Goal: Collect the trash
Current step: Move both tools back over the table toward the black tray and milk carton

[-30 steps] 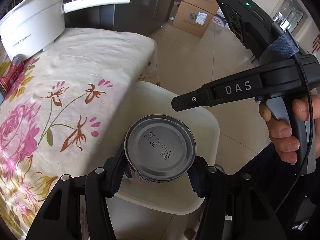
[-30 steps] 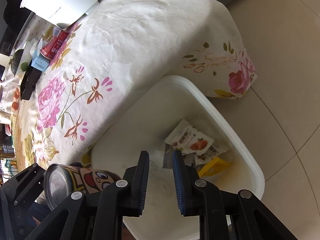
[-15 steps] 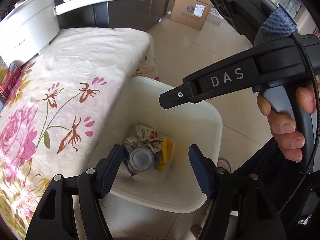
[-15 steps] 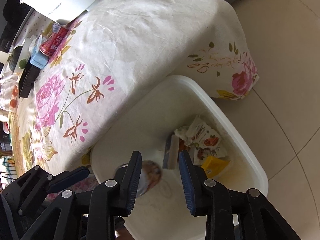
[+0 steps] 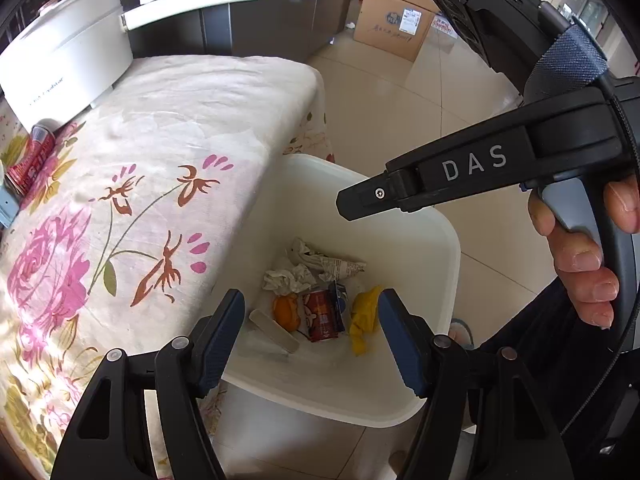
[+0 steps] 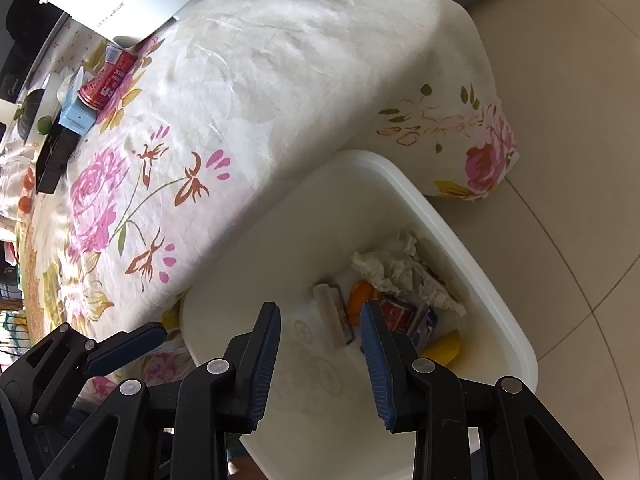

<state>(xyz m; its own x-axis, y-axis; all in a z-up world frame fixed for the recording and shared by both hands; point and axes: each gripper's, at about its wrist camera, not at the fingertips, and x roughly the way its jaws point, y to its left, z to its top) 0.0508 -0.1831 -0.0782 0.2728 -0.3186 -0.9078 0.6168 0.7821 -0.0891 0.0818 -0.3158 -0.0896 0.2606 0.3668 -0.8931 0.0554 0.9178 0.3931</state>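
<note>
A white plastic bin [image 5: 436, 396] stands on the floor beside the table and also shows in the right wrist view [image 6: 404, 180]. In it lie a can with a cartoon label [image 5: 320, 314], crumpled paper [image 5: 288, 278], a yellow wrapper [image 5: 364, 318] and an orange piece [image 5: 286, 312]. My left gripper [image 5: 312, 340] is open and empty above the bin. My right gripper [image 6: 320, 356] is open and empty over the bin too; its body [image 5: 472, 168] shows in the left wrist view. A red can [image 6: 106, 80] lies on the table [image 6: 280, 60].
The table has a floral cloth [image 5: 160, 160]. A white appliance [image 5: 68, 60] stands at its far end by the red can [image 5: 30, 160]. A blue box [image 6: 78, 118] and dark items lie further along. Cardboard boxes [image 5: 396, 20] stand on the tiled floor.
My left gripper opened and let go of the cartoon can, which dropped into the bin. My right gripper's fingers opened wider. Both grippers shifted a little above the bin.
</note>
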